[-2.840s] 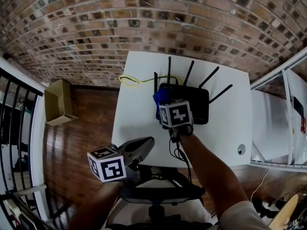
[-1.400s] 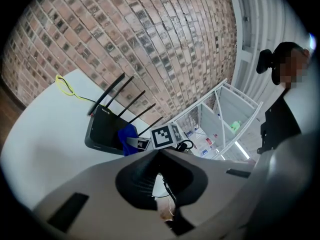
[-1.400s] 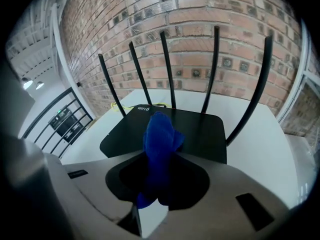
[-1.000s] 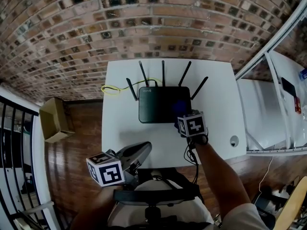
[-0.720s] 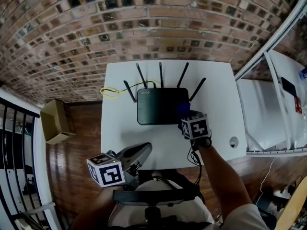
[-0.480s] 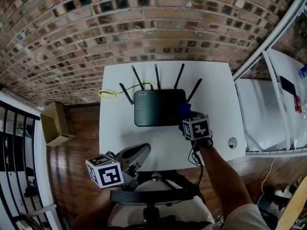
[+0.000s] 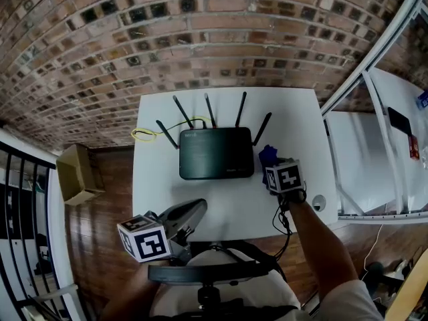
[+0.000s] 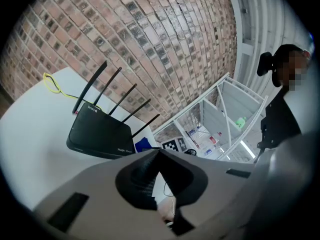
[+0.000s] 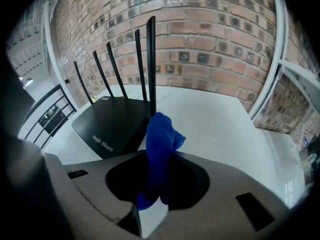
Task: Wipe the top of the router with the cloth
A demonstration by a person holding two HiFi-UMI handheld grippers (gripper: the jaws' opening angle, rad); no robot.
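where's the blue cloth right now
In the head view, the blue cloth is pinched in the right gripper, just right of the black router.

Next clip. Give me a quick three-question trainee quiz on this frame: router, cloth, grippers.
1. Multiple choice: which gripper holds the blue cloth? A. left B. right C. neither
2. True or false: the cloth lies flat on top of the router.
3. Fill in: the router has ___ antennas standing up along its back edge.
Key:
1. B. The right gripper is shut on it; the left gripper is shut and empty.
2. False. It is held to the router's right, off its top.
3. Five.
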